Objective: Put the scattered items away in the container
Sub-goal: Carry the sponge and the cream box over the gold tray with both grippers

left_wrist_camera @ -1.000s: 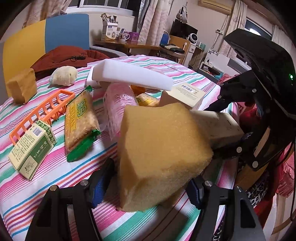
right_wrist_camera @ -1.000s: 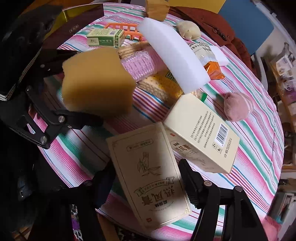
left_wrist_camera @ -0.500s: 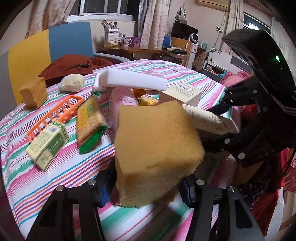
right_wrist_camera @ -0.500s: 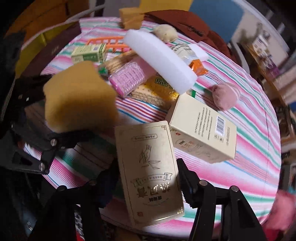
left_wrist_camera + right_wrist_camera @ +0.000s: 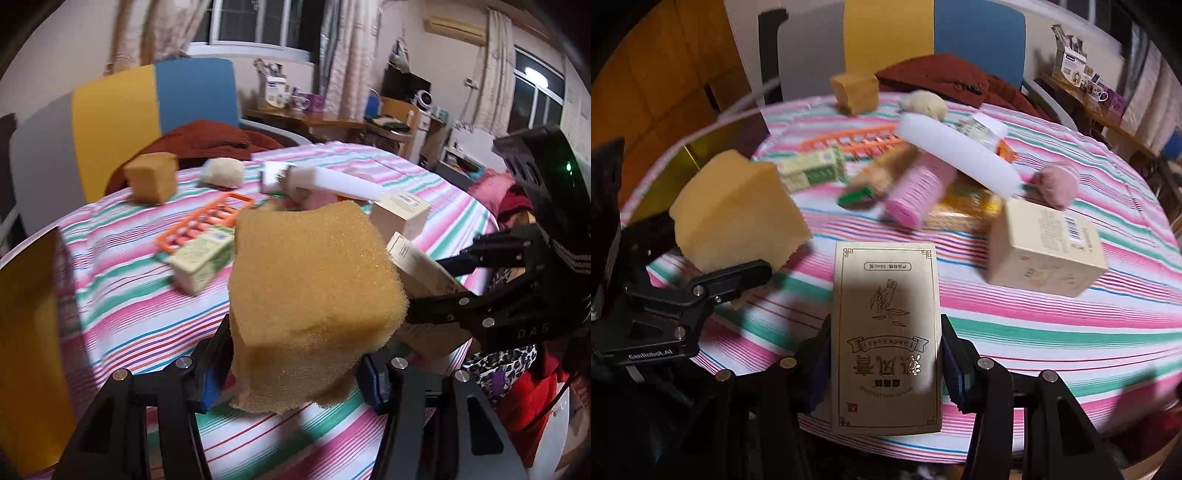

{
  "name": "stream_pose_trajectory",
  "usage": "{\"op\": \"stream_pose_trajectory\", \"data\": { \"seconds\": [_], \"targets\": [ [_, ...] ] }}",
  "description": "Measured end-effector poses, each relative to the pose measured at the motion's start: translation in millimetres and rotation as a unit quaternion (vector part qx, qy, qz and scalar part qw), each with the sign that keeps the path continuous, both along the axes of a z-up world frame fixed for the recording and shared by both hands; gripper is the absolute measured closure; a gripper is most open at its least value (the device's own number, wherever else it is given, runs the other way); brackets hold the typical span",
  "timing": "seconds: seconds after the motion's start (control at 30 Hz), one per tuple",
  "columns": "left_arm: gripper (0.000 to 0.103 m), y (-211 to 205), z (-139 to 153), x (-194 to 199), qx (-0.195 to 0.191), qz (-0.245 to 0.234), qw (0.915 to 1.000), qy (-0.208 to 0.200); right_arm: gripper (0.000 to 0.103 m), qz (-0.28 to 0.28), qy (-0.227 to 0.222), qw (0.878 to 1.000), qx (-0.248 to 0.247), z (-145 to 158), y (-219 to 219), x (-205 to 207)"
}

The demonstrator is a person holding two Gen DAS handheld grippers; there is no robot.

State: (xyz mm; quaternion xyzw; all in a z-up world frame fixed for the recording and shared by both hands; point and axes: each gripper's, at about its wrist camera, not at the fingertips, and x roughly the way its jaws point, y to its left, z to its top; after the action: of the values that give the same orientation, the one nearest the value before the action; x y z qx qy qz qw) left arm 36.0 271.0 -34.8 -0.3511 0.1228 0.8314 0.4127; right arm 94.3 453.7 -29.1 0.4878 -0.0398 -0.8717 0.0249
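Yellow sponge [image 5: 314,302] clamped in left hand-held gripper [image 5: 291,373] | beige box [image 5: 886,332] clamped in right hand-held gripper [image 5: 882,354]

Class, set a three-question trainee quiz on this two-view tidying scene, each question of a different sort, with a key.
1. True or false: the left tool is shut on a yellow sponge block.
2. Multiple choice: the right tool grips A) a pink roll, B) a gold-printed carton, C) an orange rack.
3. Fill in: a second, smaller sponge block rests at the far edge of the ____ tablecloth.

Key: 1 true; 2 B; 3 striped.
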Motion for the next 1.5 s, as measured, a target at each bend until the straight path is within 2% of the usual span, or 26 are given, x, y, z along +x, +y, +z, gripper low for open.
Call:
{"op": "stream_pose_trajectory", "data": {
  "seconds": [0.23, 0.43, 0.67, 0.87, 1.0, 1.17, 1.33, 1.5],
  "targets": [
    [0.044, -51, 23, -13, 0.019, 0.062, 0.9977, 0.019, 0.051, 0.033, 0.050, 0.998, -0.026, 21, -49, -18],
    [0.044, -102, 38, -30, 0.015, 0.133, 0.9903, 0.039, 0.051, 0.050, 0.087, 0.993, -0.059, 39, -90, -52],
    [0.044, -176, 44, -63, 0.007, 0.229, 0.9723, 0.047, 0.051, 0.071, 0.098, 0.989, -0.090, 55, -143, -100],
    [0.044, -234, 43, -99, 0.003, 0.287, 0.9570, 0.039, 0.051, 0.107, 0.107, 0.984, -0.095, 68, -200, -137],
    [0.044, -253, 36, -127, -0.004, 0.304, 0.9525, 0.016, 0.051, 0.117, 0.097, 0.984, -0.093, 64, -230, -168],
    [0.044, -264, 26, -162, -0.017, 0.308, 0.9510, -0.015, 0.051, 0.115, 0.066, 0.990, -0.059, 46, -259, -215],
    [0.044, -272, 15, -198, -0.027, 0.313, 0.9477, -0.055, 0.051, 0.109, 0.013, 0.994, -0.022, 20, -273, -260],
    [0.044, -274, 1, -230, -0.046, 0.309, 0.9451, -0.095, 0.051, 0.103, -0.006, 0.995, -0.004, 5, -279, -289]
  ]
}}
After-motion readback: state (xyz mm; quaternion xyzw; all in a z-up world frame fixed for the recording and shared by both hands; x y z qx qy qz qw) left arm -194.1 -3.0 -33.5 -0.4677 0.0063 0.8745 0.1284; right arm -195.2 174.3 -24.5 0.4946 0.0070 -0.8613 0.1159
